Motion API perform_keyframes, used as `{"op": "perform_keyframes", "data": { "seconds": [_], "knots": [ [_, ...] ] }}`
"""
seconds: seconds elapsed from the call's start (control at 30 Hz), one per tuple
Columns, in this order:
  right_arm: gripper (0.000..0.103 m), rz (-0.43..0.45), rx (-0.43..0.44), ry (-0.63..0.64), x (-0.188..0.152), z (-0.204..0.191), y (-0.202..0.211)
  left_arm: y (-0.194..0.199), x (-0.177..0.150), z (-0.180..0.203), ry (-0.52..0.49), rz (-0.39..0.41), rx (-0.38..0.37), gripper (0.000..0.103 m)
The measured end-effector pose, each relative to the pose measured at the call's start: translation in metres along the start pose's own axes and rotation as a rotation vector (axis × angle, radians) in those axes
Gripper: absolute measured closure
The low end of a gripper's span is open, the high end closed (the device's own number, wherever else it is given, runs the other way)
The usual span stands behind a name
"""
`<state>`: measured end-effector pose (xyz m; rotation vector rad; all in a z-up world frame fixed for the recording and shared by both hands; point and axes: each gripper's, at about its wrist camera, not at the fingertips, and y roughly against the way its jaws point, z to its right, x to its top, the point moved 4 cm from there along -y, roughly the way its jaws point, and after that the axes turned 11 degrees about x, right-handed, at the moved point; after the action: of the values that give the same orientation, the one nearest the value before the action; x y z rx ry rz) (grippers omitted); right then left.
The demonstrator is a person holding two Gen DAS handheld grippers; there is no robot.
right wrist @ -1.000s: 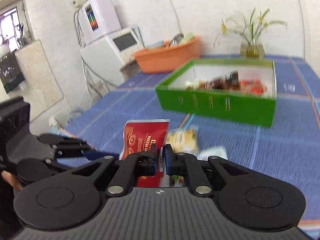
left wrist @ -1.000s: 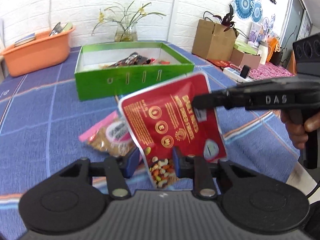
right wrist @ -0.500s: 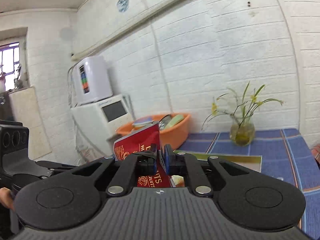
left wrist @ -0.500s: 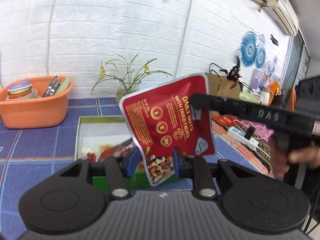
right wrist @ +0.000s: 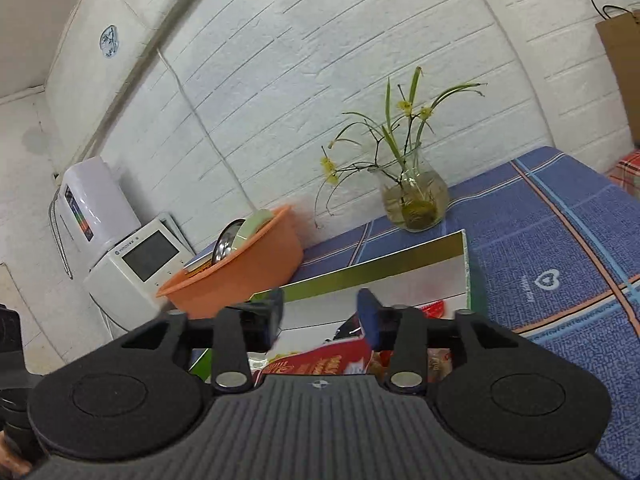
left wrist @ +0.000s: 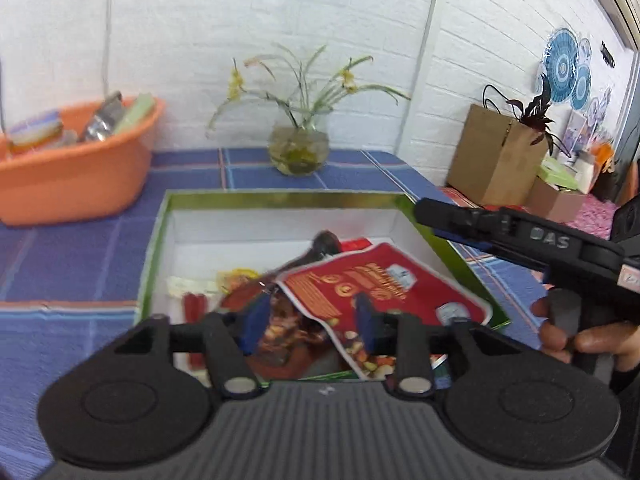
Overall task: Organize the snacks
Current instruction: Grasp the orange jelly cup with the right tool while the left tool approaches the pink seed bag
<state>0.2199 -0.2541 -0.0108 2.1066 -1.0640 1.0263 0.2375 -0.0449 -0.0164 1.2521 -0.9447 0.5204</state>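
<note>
Left wrist view: the green box (left wrist: 158, 248) fills the middle of the frame, its white inside open above the heap of snacks, its right rim running toward the lower right. The red nut pouch (left wrist: 376, 284) lies tilted on that heap inside the box, its lower end between the blue pads of the left tool (left wrist: 310, 320), whose jaws are opening and stand clear of it. The right tool (left wrist: 440, 216) reaches in from the right edge over the box's right rim, a hand (left wrist: 580, 340) around its grip. Bare blue table (left wrist: 68, 256) lies at left; an orange basin (left wrist: 76, 176) sits upper left, a glass vase (left wrist: 298, 150) behind the box.

Right wrist view: the frame is rolled, the table sloping up to the right. The right tool's (right wrist: 320, 316) jaws are opening, wide apart, nothing pressed between them; the pouch's (right wrist: 320, 362) top shows just below. Only here: a white appliance (right wrist: 132, 264) at the left
</note>
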Motion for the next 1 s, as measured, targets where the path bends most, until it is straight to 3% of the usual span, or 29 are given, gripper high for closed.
{"op": "perform_keyframes", "data": {
  "seconds": [0.03, 0.13, 0.27, 0.4, 0.53, 0.77, 1.0],
  "knots": [
    [0.003, 0.017, -0.012, 0.010, 0.001, -0.001, 0.005, 0.005, 0.002, -0.001, -0.013, 0.025, 0.014, 0.038],
    [0.003, 0.029, -0.022, 0.016, 0.005, -0.004, 0.021, 0.023, 0.000, 0.000, -0.057, 0.070, 0.028, 0.035],
    [0.003, -0.024, -0.035, -0.028, -0.002, -0.015, 0.047, 0.046, -0.009, -0.002, -0.052, 0.102, 0.038, 0.027],
    [0.002, -0.101, -0.039, -0.027, -0.025, -0.034, 0.080, 0.072, -0.033, -0.004, -0.087, 0.123, 0.082, 0.024],
    [0.003, -0.209, -0.025, 0.056, -0.064, -0.057, 0.112, 0.099, -0.063, -0.010, -0.081, 0.128, 0.124, 0.019],
    [0.003, -0.417, -0.046, 0.190, -0.119, -0.086, 0.141, 0.127, -0.113, -0.012, -0.043, 0.091, 0.248, 0.017],
    [0.003, -0.552, -0.072, 0.306, -0.146, -0.098, 0.122, 0.110, -0.138, -0.015, 0.063, -0.056, 0.288, 0.016]
  ]
}}
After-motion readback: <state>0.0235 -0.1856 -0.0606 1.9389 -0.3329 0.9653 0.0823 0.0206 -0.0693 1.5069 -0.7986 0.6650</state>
